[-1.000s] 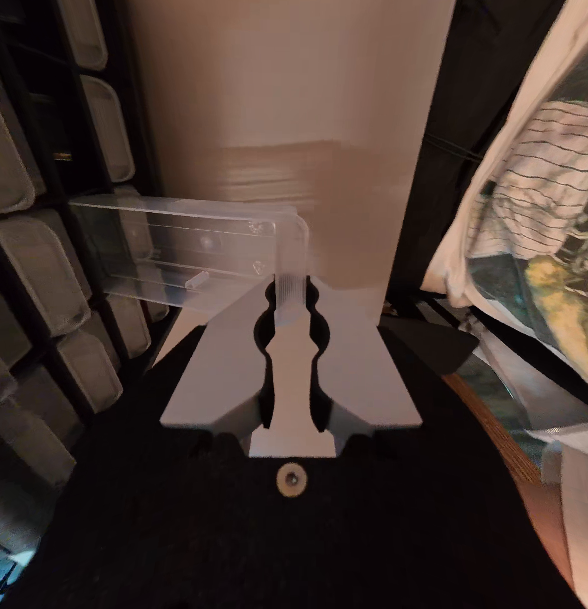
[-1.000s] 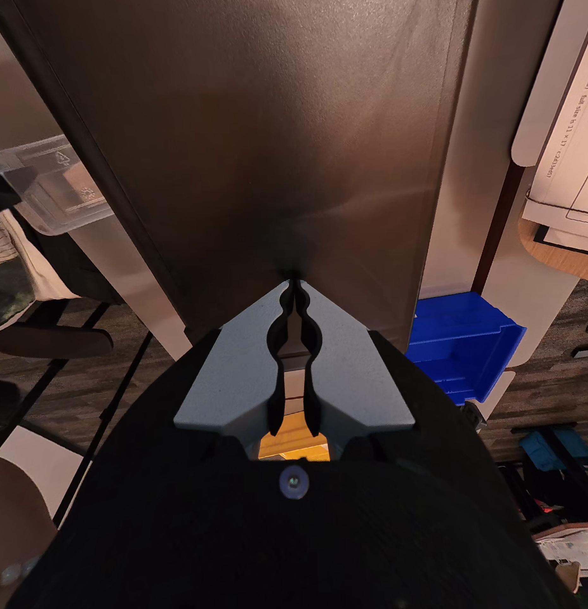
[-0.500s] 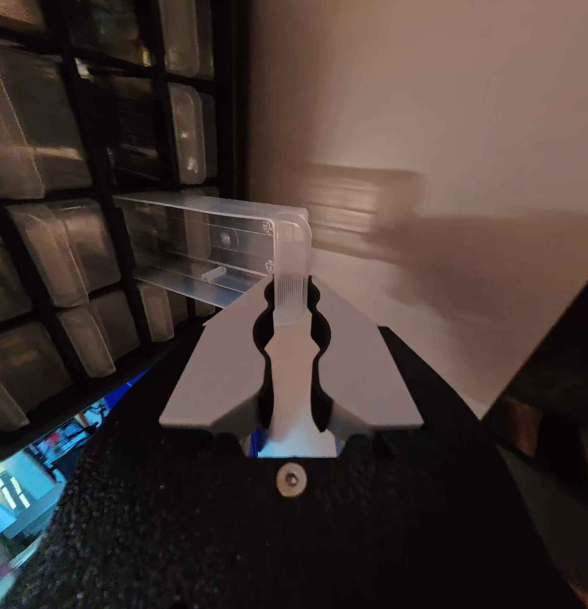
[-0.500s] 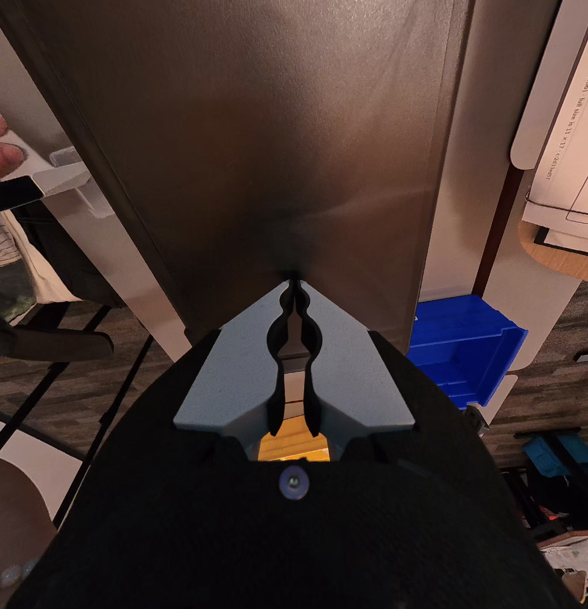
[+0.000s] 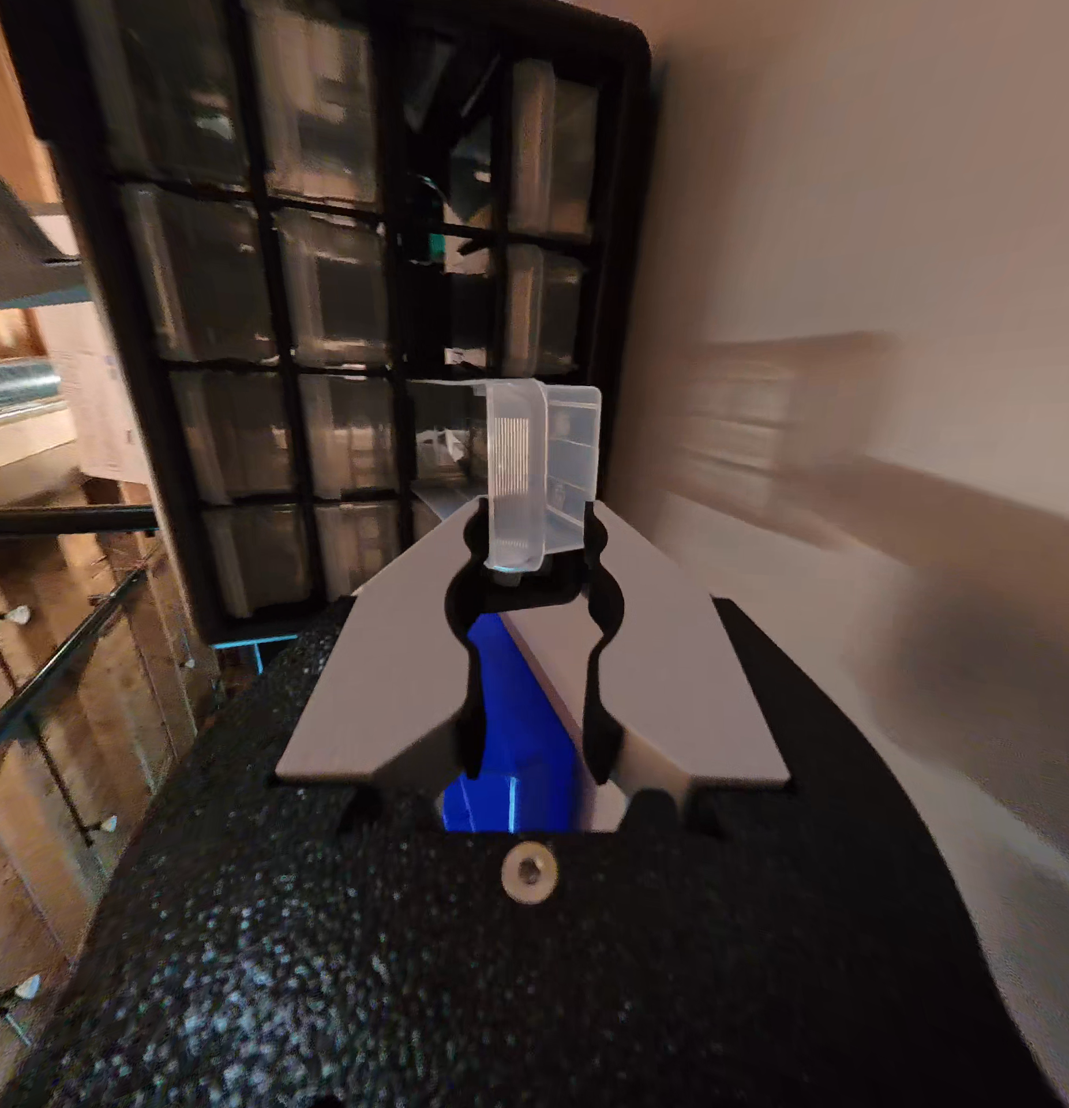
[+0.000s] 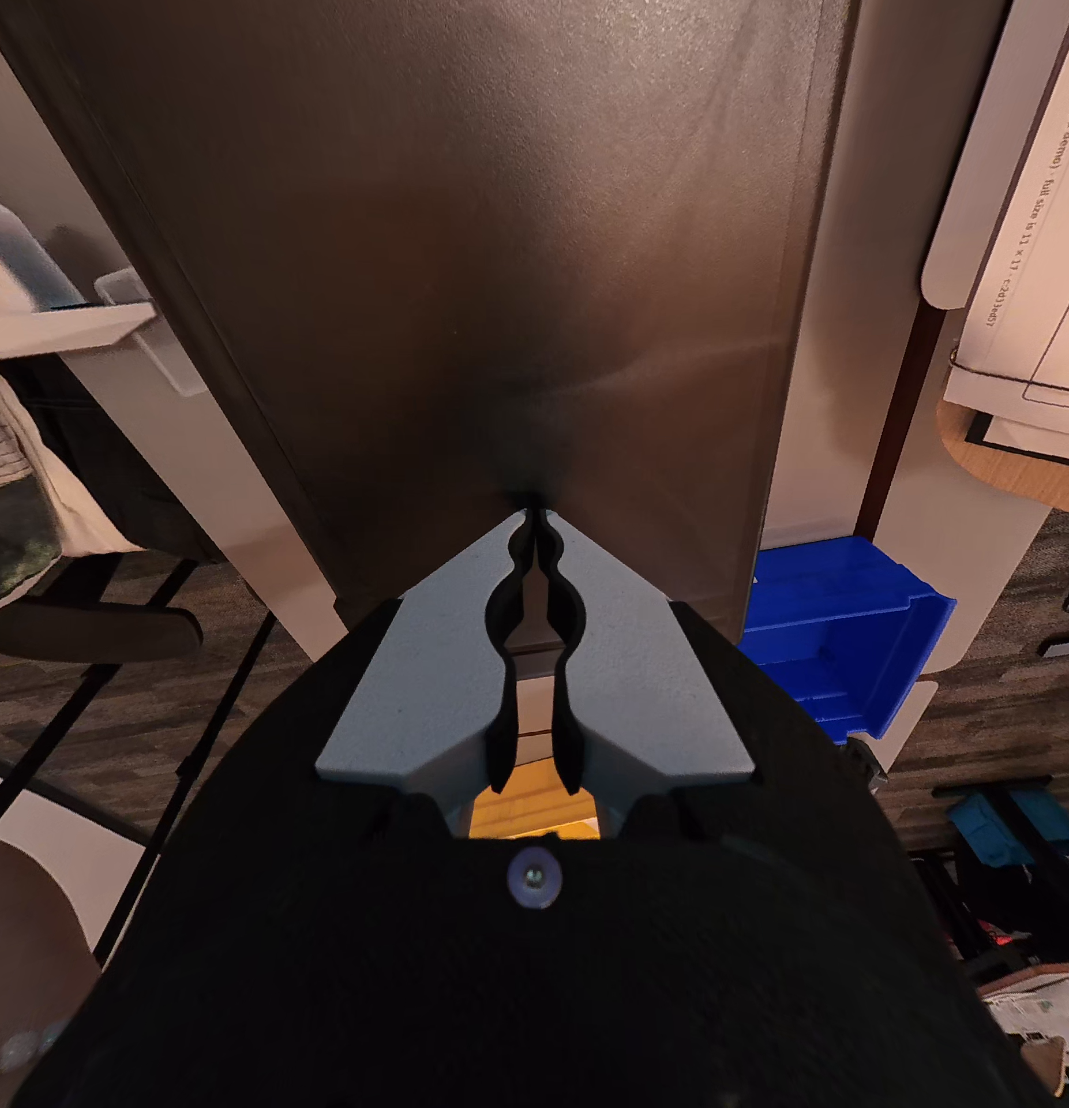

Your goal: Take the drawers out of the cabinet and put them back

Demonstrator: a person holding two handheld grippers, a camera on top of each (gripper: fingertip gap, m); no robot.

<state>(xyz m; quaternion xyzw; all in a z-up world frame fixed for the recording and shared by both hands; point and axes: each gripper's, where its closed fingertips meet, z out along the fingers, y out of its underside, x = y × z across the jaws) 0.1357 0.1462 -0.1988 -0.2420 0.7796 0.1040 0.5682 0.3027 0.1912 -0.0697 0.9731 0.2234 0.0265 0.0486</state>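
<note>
In the left wrist view a black cabinet (image 5: 631, 180) holds several clear drawers. One clear drawer (image 5: 571, 455) sticks out of a slot in its right column, end-on to me. Its ribbed handle tab (image 5: 514, 473) stands between the fingers of my left gripper (image 5: 532, 515). The jaws are spread, and a gap shows between the right finger (image 5: 657, 599) and the tab. In the right wrist view my right gripper (image 6: 535, 515) is shut and holds nothing. Its tips rest against the cabinet's dark flat panel (image 6: 490, 240).
A pale wall (image 5: 849, 180) runs along the cabinet's right side. Wooden shelving (image 5: 70, 599) and black rods stand to its left. A blue bin (image 6: 837, 635) sits low to the right of the panel, with papers (image 6: 1035, 240) above it. A person's clothing (image 6: 10, 479) is at the left edge.
My left gripper swung round to face the cabinet front, carrying the drawer into its slot. Its jaws then widened off the handle tab. The right gripper stayed shut against the panel.
</note>
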